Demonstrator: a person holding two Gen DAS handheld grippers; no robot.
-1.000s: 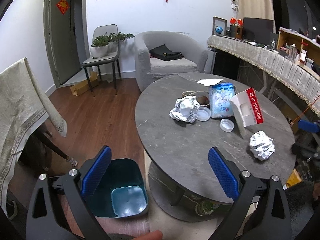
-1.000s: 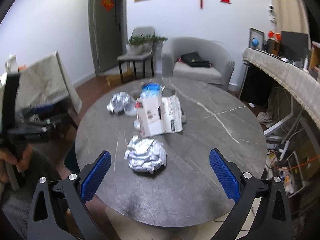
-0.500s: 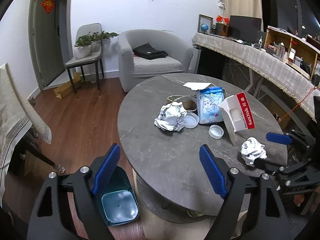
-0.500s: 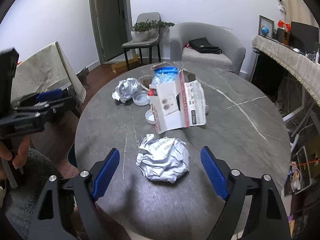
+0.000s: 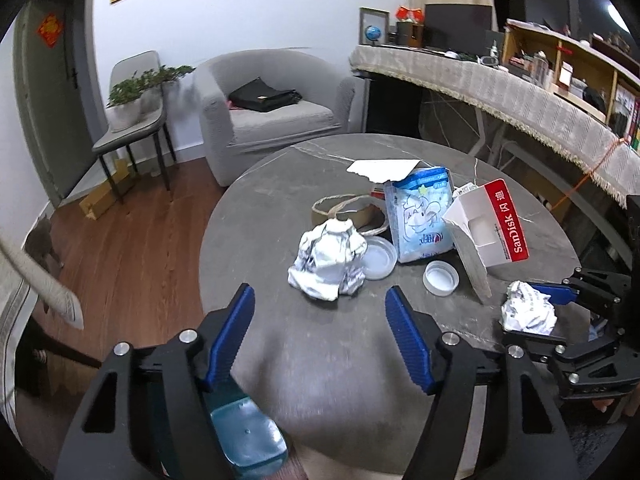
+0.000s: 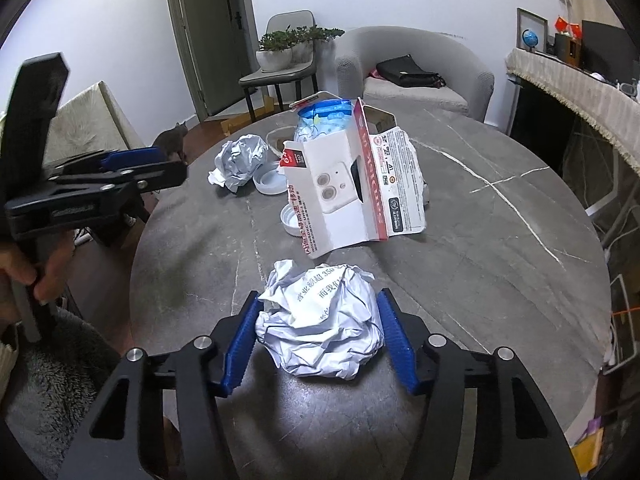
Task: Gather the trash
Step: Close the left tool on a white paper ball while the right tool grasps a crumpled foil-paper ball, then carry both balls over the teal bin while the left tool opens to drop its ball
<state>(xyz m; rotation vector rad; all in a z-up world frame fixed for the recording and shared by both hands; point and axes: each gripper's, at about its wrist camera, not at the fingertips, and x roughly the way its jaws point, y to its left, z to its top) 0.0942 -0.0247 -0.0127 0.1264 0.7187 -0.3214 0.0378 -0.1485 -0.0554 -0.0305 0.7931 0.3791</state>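
Observation:
On the round grey table (image 5: 280, 220) lie two crumpled paper balls. My right gripper (image 6: 318, 338) has its blue pads on both sides of the near ball (image 6: 320, 324), touching or nearly touching it; the ball rests on the table. That ball shows in the left wrist view (image 5: 528, 312) too. My left gripper (image 5: 320, 344) is open and empty, just short of the other ball (image 5: 328, 260). A white and red SanDisk box (image 5: 488, 224), a blue packet (image 5: 420, 216) and two white lids (image 5: 440, 278) lie beyond. A teal trash bin (image 5: 248, 436) stands on the floor below the left gripper.
A tape roll (image 5: 344, 210) and a white paper sheet (image 5: 384, 168) lie at the back of the table. A grey armchair (image 5: 272, 108), a chair with plants (image 5: 136, 120) and a long cloth-covered counter (image 5: 520, 96) stand around. A grey cat (image 5: 40, 240) is on the wood floor.
Both grippers moved forward and down over the table. My right gripper narrowed around the near paper ball. My left gripper came close to the other ball and narrowed somewhat.

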